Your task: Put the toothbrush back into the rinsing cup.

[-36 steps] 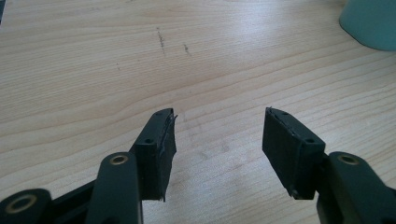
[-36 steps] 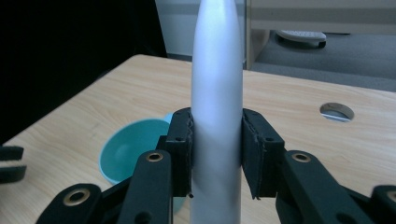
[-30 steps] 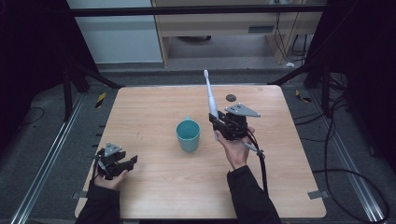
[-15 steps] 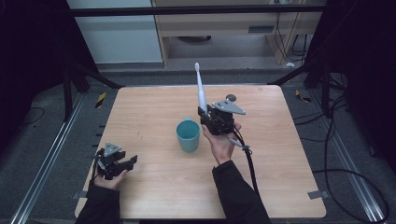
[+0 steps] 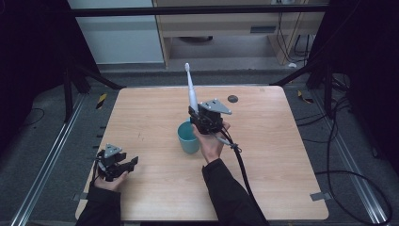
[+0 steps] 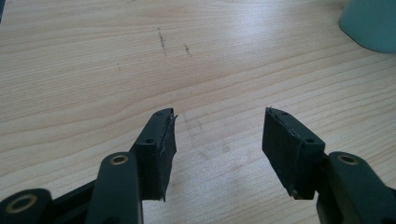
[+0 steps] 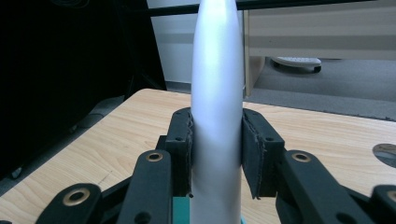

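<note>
Toothbrush (image 5: 190,92) moved left above wooden table (image 5: 282,155), dark room.

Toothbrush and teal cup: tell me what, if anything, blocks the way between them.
Nothing visible does. The right tool grips the white toothbrush upright, head up, right at the teal cup; its lower end shows just above the cup's teal in the right gripper view. The cup's mouth looks open and unblocked.

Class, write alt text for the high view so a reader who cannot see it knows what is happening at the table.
The right gripper holds a white electric toothbrush upright, brush head up, above a teal plastic cup on a light wooden table. The left gripper rests near the table's front left corner, its jaws open with nothing between them.
</note>
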Demonstrator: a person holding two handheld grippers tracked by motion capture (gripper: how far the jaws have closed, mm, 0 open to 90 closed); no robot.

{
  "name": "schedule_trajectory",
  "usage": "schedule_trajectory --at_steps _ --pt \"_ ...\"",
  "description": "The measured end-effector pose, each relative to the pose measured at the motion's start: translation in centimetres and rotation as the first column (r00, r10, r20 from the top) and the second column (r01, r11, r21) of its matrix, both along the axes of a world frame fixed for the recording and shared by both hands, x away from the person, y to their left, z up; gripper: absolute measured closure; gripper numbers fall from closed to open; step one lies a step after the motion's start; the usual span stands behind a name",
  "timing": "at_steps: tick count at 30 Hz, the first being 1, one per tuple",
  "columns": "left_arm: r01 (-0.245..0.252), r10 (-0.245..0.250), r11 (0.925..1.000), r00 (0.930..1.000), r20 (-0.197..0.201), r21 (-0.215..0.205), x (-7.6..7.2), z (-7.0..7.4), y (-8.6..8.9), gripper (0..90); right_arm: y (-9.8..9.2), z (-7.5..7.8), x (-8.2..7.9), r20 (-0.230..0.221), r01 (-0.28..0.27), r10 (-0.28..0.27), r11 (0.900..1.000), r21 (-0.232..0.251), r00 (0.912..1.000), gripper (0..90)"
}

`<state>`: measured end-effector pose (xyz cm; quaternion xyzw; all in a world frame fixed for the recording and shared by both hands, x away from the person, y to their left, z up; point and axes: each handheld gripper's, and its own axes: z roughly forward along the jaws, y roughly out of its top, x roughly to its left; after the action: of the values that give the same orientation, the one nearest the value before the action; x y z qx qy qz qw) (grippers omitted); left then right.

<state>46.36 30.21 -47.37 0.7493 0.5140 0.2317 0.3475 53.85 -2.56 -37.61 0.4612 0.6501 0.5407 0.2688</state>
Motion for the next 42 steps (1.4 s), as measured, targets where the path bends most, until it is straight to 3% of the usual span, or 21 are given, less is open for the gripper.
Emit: schedule_trajectory --at_steps 14,17,42 --pt "0.002 -0.002 1.0000 1.0000 0.001 -0.001 0.0 0.0 0.0 43.7 2.2 -2.2 1.0 -0.036 -0.007 0.007 1.000 0.000 0.9993 66.3" --pt "0.003 -0.003 1.0000 1.0000 0.000 -0.001 0.0 0.0 0.0 43.8 2.8 -3.0 1.3 -0.050 0.001 -0.002 1.000 -0.021 0.9988 66.3" --pt "0.003 -0.003 1.0000 1.0000 0.001 0.001 0.0 0.0 -0.1 43.9 3.2 -6.4 1.1 -0.151 0.002 -0.017 0.995 -0.099 0.9883 65.9"
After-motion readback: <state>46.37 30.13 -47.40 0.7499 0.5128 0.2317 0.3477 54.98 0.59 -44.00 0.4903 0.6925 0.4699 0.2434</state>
